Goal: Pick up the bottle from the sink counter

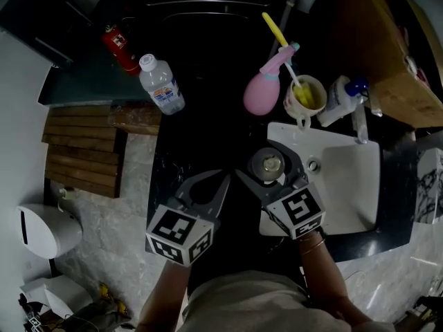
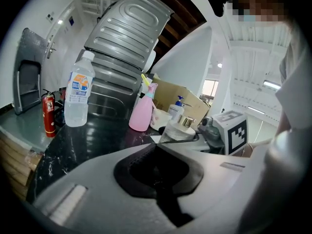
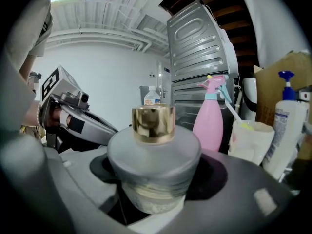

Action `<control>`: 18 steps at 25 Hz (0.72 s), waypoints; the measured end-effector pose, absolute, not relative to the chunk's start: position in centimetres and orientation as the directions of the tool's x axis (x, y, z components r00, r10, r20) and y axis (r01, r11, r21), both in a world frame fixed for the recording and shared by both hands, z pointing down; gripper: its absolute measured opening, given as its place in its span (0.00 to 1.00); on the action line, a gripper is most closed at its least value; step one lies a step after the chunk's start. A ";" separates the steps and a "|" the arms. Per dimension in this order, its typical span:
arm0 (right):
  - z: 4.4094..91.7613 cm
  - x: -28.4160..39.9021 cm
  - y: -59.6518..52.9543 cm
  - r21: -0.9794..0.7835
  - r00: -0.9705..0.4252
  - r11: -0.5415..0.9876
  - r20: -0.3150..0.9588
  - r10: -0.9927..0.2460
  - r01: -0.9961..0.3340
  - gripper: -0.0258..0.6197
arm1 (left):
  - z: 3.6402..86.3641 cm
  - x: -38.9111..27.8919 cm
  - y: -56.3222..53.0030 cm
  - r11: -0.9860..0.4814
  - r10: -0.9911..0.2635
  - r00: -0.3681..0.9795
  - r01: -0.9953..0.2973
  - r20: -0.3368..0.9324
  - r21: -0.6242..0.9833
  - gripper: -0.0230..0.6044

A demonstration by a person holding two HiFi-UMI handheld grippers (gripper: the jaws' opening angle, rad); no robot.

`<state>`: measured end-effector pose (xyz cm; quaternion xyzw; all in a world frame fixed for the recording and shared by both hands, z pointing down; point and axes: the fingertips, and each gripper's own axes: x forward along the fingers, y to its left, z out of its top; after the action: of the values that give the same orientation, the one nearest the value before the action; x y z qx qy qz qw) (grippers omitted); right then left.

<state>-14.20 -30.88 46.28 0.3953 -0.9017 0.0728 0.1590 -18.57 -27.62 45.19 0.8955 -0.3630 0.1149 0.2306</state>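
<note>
A small frosted glass bottle [image 1: 268, 164] with a gold cap stands between the jaws of my right gripper [image 1: 270, 159], at the left rim of the white sink [image 1: 346, 178]. In the right gripper view the bottle [image 3: 153, 150] fills the middle, and both jaws of the right gripper [image 3: 153, 179] press against its sides. My left gripper [image 1: 223, 180] hovers just left of it over the black counter [image 1: 201, 137], shut with nothing in it. The left gripper view shows that gripper [image 2: 156, 146] with its jaw tips meeting, the frosted bottle [image 2: 181, 128] beyond them.
A clear water bottle [image 1: 160, 85] and a red can [image 1: 121, 48] stand at the counter's far left. Behind the sink are a pink spray bottle [image 1: 263, 88], a cup [image 1: 304, 97] holding a yellow brush, a white pump bottle [image 1: 339, 97] and the faucet [image 1: 360, 120].
</note>
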 end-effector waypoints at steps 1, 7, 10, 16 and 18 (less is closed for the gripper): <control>45.9 -14.1 -30.8 -0.002 -0.639 0.680 0.341 -0.689 -0.733 0.57 | 45.0 -18.5 -27.4 -0.628 -0.601 0.708 -0.706 0.372 0.328 0.04; 44.0 -13.2 -30.2 0.013 -0.642 0.681 0.324 -0.695 -0.732 0.57 | 44.5 -17.8 -25.7 -0.619 -0.610 0.699 -0.714 0.372 0.325 0.04; 42.7 -12.7 -30.0 0.015 -0.648 0.683 0.301 -0.699 -0.730 0.57 | 43.6 -17.5 -25.4 -0.622 -0.624 0.693 -0.720 0.362 0.307 0.04; 39.7 -11.5 -29.4 0.024 -0.662 0.688 0.250 -0.706 -0.725 0.57 | 41.9 -16.9 -25.0 -0.611 -0.660 0.670 -0.742 0.338 0.276 0.04; 38.8 -11.1 -29.1 0.035 -0.668 0.693 0.239 -0.705 -0.720 0.57 | 41.0 -16.6 -24.9 -0.608 -0.675 0.663 -0.748 0.325 0.265 0.04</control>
<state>-11.10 -29.14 38.77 0.3903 -0.9126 0.0312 0.1177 -16.62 -24.94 41.03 0.8914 -0.3991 0.0963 0.1918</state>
